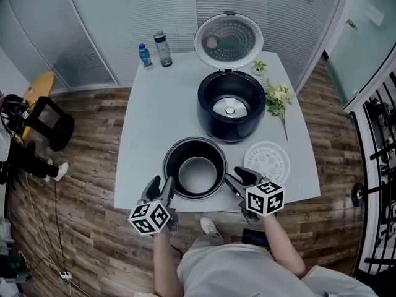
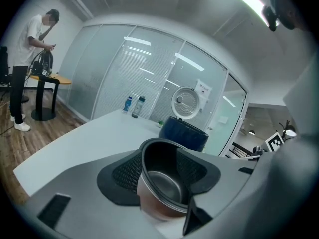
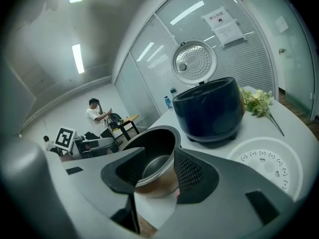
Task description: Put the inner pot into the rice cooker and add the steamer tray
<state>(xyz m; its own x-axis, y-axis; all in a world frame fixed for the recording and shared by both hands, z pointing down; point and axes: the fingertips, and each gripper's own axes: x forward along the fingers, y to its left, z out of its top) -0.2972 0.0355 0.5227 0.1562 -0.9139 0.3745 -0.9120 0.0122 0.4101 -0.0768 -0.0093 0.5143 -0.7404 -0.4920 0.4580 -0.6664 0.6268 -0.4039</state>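
Note:
The silver inner pot (image 1: 198,176) with its dark lining stands near the table's front edge. My left gripper (image 1: 162,188) is open at the pot's left rim, and my right gripper (image 1: 237,179) is open at its right rim. In the left gripper view the pot (image 2: 160,180) fills the gap between the jaws of the left gripper (image 2: 159,183). The right gripper view shows the same pot (image 3: 154,164) between the jaws of the right gripper (image 3: 157,176). Behind the pot, the dark blue rice cooker (image 1: 210,124) stands open, lid (image 1: 229,41) up. The white steamer tray (image 1: 267,163) lies flat right of the pot.
Two bottles (image 1: 154,52) stand at the back left of the white table (image 1: 154,122). A sprig of flowers (image 1: 276,95) lies right of the cooker. A black stool (image 1: 52,124) is on the wood floor to the left. A person (image 2: 34,49) stands far off.

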